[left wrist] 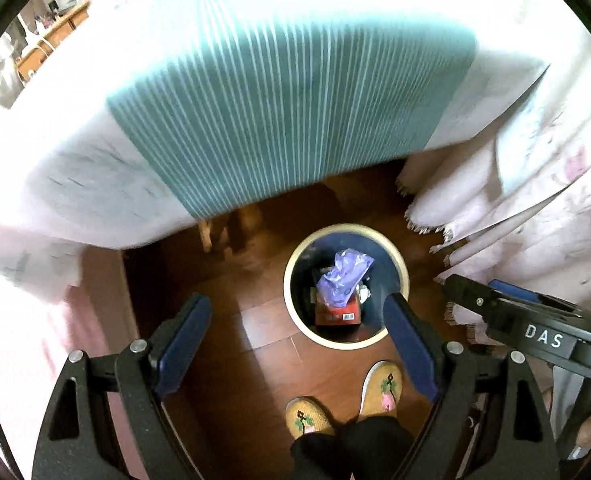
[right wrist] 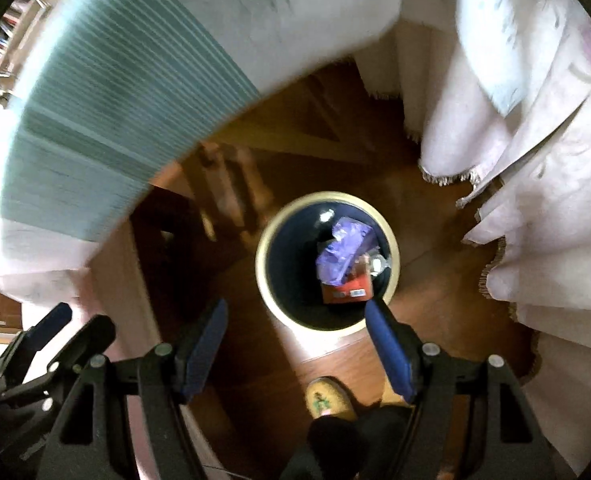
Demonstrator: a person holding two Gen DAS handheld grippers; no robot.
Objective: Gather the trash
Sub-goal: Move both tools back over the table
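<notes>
A round trash bin (left wrist: 297,320) (right wrist: 266,292) with a cream rim and dark inside stands on the wooden floor. In it lie a crumpled purple bag (left wrist: 345,278) (right wrist: 345,250) and a red box (left wrist: 337,314) (right wrist: 347,290). My left gripper (left wrist: 297,334) hangs well above the bin, open, nothing between its blue pads. My right gripper (right wrist: 295,346) is also high over the bin and open with nothing in it. In the left wrist view the right gripper (left wrist: 535,320) shows at the right edge. The right wrist view catches the left gripper (right wrist: 47,340) at the lower left.
A table with a white cloth and a teal striped runner (left wrist: 295,112) (right wrist: 107,128) overhangs the floor behind the bin. Pale fringed fabric (left wrist: 515,220) (right wrist: 535,160) hangs at the right. A person's feet in yellow embroidered slippers (left wrist: 381,390) (right wrist: 329,400) stand just in front of the bin.
</notes>
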